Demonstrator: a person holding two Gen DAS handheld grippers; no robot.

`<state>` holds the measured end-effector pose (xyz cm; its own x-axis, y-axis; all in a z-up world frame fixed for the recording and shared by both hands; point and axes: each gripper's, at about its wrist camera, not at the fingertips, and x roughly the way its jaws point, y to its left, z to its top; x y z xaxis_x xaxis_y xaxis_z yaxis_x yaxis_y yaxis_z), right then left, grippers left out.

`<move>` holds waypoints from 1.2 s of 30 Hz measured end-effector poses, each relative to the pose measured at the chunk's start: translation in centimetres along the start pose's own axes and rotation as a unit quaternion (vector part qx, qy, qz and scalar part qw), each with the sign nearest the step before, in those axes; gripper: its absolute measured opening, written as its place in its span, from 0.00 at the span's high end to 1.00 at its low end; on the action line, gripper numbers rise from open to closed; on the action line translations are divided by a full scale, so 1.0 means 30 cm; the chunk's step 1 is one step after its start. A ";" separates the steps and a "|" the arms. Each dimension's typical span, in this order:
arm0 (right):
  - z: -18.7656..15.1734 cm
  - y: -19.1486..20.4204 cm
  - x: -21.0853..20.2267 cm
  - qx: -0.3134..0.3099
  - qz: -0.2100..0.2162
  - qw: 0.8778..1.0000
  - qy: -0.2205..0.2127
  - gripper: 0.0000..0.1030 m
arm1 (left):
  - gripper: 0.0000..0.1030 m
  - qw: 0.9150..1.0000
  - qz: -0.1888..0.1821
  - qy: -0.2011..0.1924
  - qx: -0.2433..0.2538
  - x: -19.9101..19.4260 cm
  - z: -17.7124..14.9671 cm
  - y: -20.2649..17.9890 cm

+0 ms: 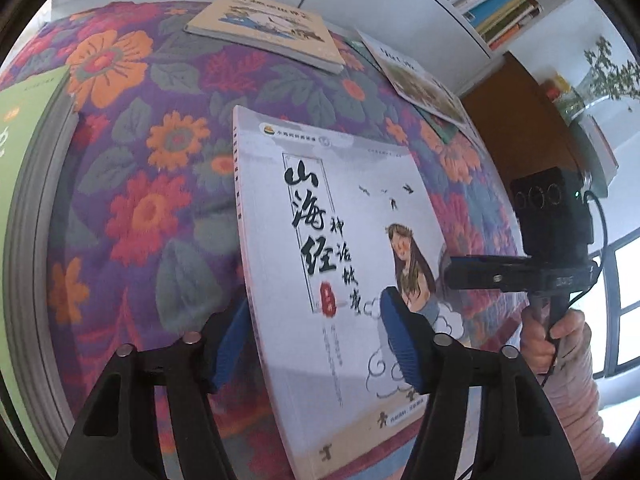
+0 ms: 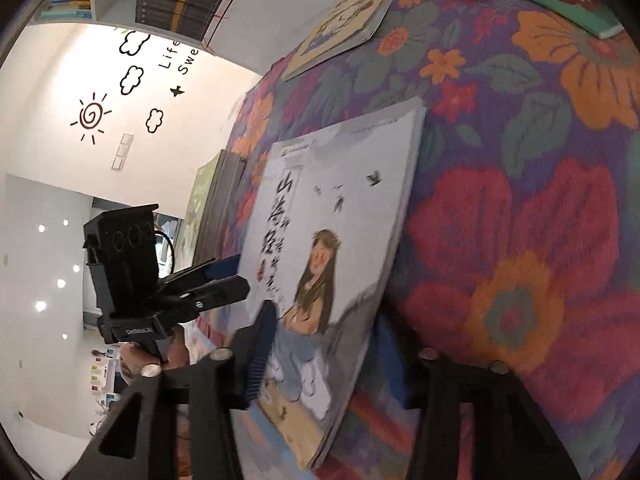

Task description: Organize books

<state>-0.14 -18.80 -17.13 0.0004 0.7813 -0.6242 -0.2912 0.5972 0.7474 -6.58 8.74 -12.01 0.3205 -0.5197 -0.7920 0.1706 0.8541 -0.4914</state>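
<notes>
Above the floral tablecloth (image 1: 132, 184), you hold the white illustrated book (image 1: 344, 264) tilted; your left gripper (image 1: 316, 344) and right gripper (image 2: 316, 352) each clamp its lower edge between blue pads.

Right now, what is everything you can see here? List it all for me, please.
White book: one, girl and black lettering on cover, tilted up off the cloth, clamped by both grippers.
Tan book: one, flat at the far end.
Pale picture book: one, flat, overlapping a teal one.
Green book: one, left edge.
Floral cloth: one, purple with orange and red flowers, under the books.
Shelved books: a row, mixed colours, behind.
Plant: one, green, far right.
Left gripper: black, blue pads.
Right gripper: black, blue pads.
</notes>
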 end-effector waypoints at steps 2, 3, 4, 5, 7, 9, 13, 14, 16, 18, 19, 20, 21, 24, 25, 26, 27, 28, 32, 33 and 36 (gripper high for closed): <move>0.018 -0.020 0.005 0.005 -0.009 1.000 -0.001 0.82 | 0.50 1.000 0.002 -0.006 -0.007 0.003 0.015 0.010; 0.025 -0.039 0.006 0.013 -0.004 1.000 -0.001 0.87 | 0.59 1.000 0.011 -0.012 -0.010 0.005 0.024 0.017; 0.025 -0.056 0.001 0.020 0.010 1.000 0.000 0.89 | 0.71 0.999 0.028 -0.020 -0.014 0.006 0.030 0.025; 0.030 -0.073 0.004 0.030 0.023 0.999 0.001 0.90 | 0.71 0.999 0.033 -0.024 -0.018 0.002 0.031 0.034; 0.028 -0.079 -0.002 0.033 0.029 0.999 0.001 0.91 | 0.71 0.999 0.029 -0.030 -0.024 0.005 0.040 0.040; 0.024 -0.055 -0.005 0.017 0.013 1.000 -0.002 0.91 | 0.71 0.998 0.038 -0.034 -0.022 0.006 0.044 0.033; 0.013 -0.021 -0.018 0.003 -0.019 1.000 -0.005 0.90 | 0.71 0.997 0.058 -0.040 -0.010 0.013 0.045 0.014; -0.012 -0.021 -0.032 0.000 -0.024 1.000 -0.006 0.90 | 0.71 0.997 0.059 -0.041 -0.009 0.015 0.045 0.013; -0.011 -0.010 -0.030 -0.011 -0.033 0.999 -0.007 0.88 | 0.71 0.997 0.055 -0.043 -0.010 0.012 0.043 0.019; -0.006 -0.005 -0.027 -0.013 -0.037 0.999 -0.009 0.87 | 0.71 0.998 0.051 -0.045 -0.015 0.015 0.047 0.024; -0.003 -0.002 -0.024 -0.012 -0.038 0.999 -0.010 0.87 | 0.71 0.997 0.052 -0.046 -0.016 0.013 0.045 0.026; 0.001 -0.006 -0.025 -0.012 -0.039 0.999 -0.012 0.87 | 0.71 0.997 0.055 -0.047 -0.013 0.013 0.044 0.023; 0.010 0.001 -0.017 -0.013 -0.040 0.999 -0.014 0.86 | 0.70 0.997 0.060 -0.047 -0.009 0.015 0.043 0.017; 0.027 0.008 -0.007 -0.016 -0.044 0.999 -0.019 0.86 | 0.70 0.997 0.064 -0.049 -0.007 0.013 0.039 0.014; 0.028 0.012 -0.006 -0.017 -0.047 0.999 -0.020 0.86 | 0.70 0.997 0.063 -0.050 -0.008 0.012 0.038 0.014; 0.030 0.022 -0.001 -0.019 -0.051 0.998 -0.021 0.86 | 0.70 0.997 0.063 -0.051 -0.008 0.012 0.037 0.013; 0.030 0.030 0.003 -0.022 -0.057 0.998 -0.023 0.86 | 0.70 0.997 0.065 -0.052 -0.006 0.013 0.036 0.010; 0.028 0.037 0.005 -0.025 -0.061 0.998 -0.025 0.86 | 0.70 0.996 0.068 -0.052 -0.005 0.014 0.035 0.006; 0.023 0.042 0.006 -0.028 -0.065 0.997 -0.032 0.86 | 0.70 0.996 0.068 -0.060 -0.003 0.012 0.029 0.009; 0.022 0.039 0.006 -0.027 -0.062 0.997 -0.035 0.86 | 0.70 0.996 0.064 -0.065 -0.005 0.010 0.025 0.013; 0.019 0.030 0.003 -0.021 -0.055 0.997 -0.039 0.85 | 0.70 0.996 0.059 -0.073 -0.009 0.007 0.017 0.019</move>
<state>0.14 -18.08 -16.39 0.1087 0.7235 -0.6817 -0.3258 0.6738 0.6632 -5.93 9.12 -12.28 0.4702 -0.4062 -0.7835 0.1073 0.9075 -0.4061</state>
